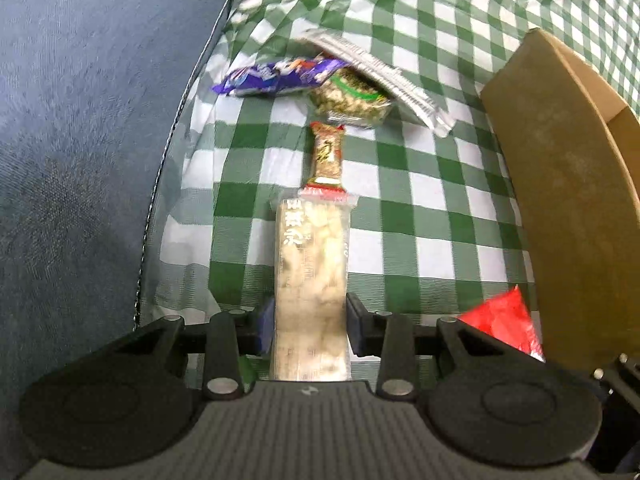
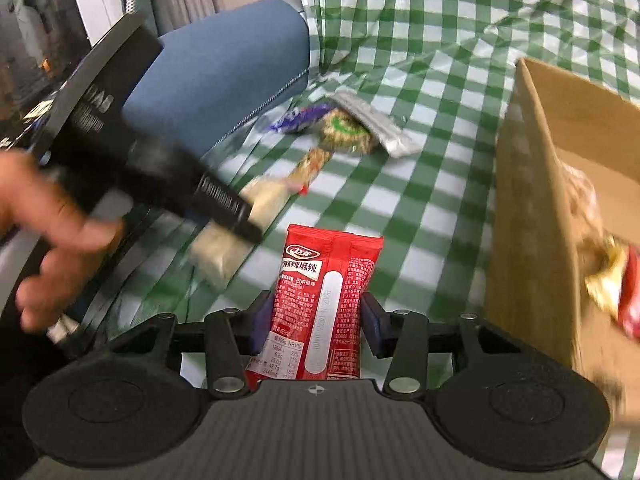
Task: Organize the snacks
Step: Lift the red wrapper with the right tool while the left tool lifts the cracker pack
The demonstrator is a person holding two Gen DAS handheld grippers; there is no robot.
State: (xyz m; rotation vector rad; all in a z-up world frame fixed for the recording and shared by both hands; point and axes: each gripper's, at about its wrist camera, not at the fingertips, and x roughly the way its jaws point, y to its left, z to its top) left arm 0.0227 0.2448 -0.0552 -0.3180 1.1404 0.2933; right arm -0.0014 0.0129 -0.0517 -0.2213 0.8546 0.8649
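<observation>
- Left wrist view: we see the left gripper (image 1: pixel 308 326) closed onto a pale, clear-wrapped snack bar (image 1: pixel 310 280); both pads press the bar's sides, and the bar points away from the camera over the green-and-white checked cloth (image 1: pixel 420 208).
- Just past the bar's far end lies a small brown-and-red snack stick (image 1: pixel 327 156), in line with it.
- Farther on we find a pile: a purple packet (image 1: pixel 276 78), a clear pack of green-labelled snacks (image 1: pixel 352 100) and a silver foil packet (image 1: pixel 380 72) lying partly over both.
- A cardboard box (image 1: pixel 560 200) stands at the right, beside the cloth; a blue upholstered cushion (image 1: pixel 80 160) fills the left.
- Right wrist view: we see the right gripper (image 2: pixel 316 322) gripping a red snack packet (image 2: pixel 328 300) between its pads, printed back toward the camera, above the cloth and just left of the box wall (image 2: pixel 528 240).
- Inside the box we make out a blurred gold-and-red wrapped snack (image 2: pixel 612 280).
- At the left a hand (image 2: pixel 48 232) holds the other gripper, which clamps the pale bar (image 2: pixel 224 240); this area is motion-blurred.
</observation>
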